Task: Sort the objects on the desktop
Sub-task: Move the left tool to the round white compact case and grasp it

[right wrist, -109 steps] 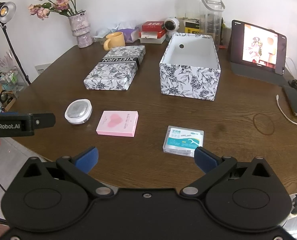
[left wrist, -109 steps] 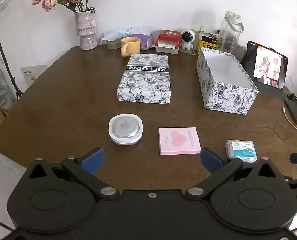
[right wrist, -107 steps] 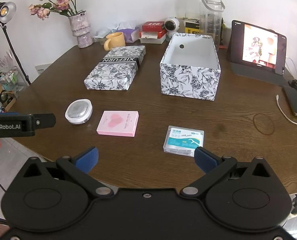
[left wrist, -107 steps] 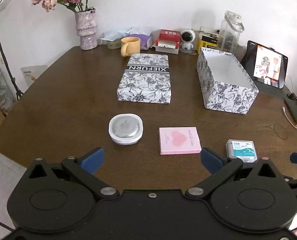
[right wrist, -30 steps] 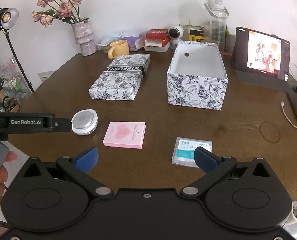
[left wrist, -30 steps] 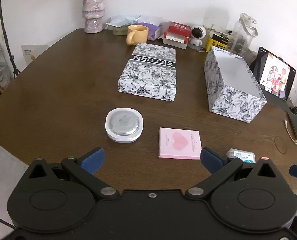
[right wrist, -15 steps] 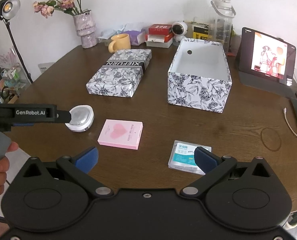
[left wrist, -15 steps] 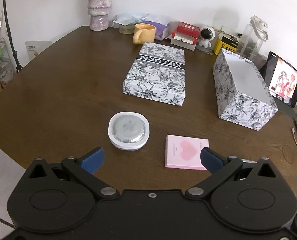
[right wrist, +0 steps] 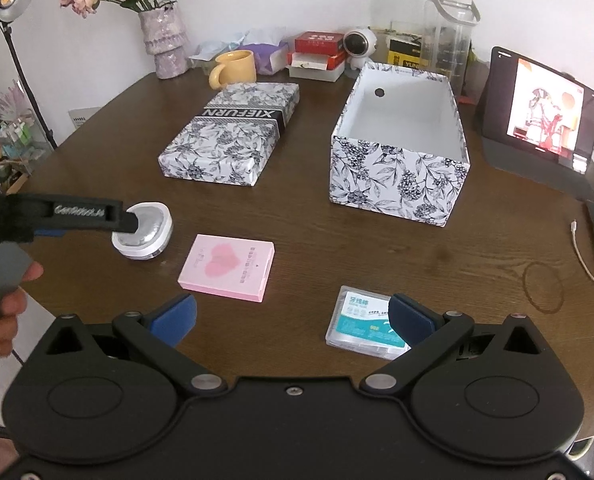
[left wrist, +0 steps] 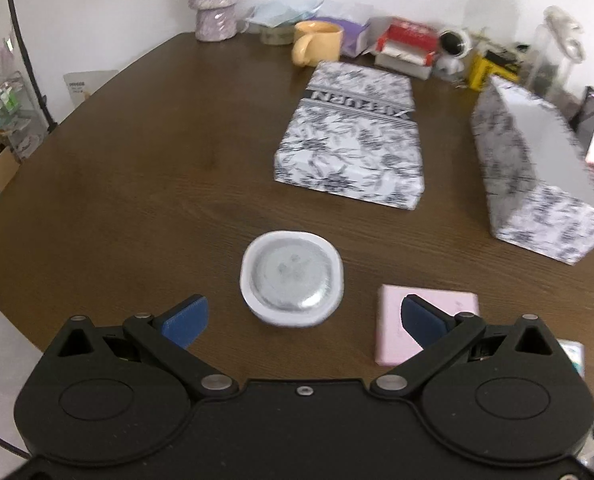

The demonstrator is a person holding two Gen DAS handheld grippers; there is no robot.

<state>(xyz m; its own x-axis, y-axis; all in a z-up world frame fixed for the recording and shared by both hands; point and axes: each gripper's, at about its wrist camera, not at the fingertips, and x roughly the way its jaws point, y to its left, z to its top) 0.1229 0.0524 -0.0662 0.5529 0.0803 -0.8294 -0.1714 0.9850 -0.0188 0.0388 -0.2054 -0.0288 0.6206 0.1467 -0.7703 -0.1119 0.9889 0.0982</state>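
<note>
A round white case with a silver top (left wrist: 292,284) lies on the brown table (left wrist: 137,200), just ahead of my left gripper (left wrist: 303,320). That gripper is open, with its blue pads either side of the case's near edge. In the right wrist view one of its fingers (right wrist: 81,211) reaches the case (right wrist: 149,240) from the left. A pink box with a heart (right wrist: 227,268) lies beside the case. A clear floss box (right wrist: 361,322) sits by the right pad of my open, empty right gripper (right wrist: 293,316). Behind stand an open floral box (right wrist: 401,152) and its lid (right wrist: 233,136).
A yellow mug (right wrist: 233,68), a vase (right wrist: 165,46), small boxes and a clear bottle (right wrist: 449,28) line the back edge. A tablet (right wrist: 545,116), a phone and a cable (right wrist: 585,260) are at the right. A hand (right wrist: 1,300) holds the left gripper.
My left gripper has moved forward and down toward the white case, which now sits at its fingertips. The right gripper has shifted slightly closer to the table.
</note>
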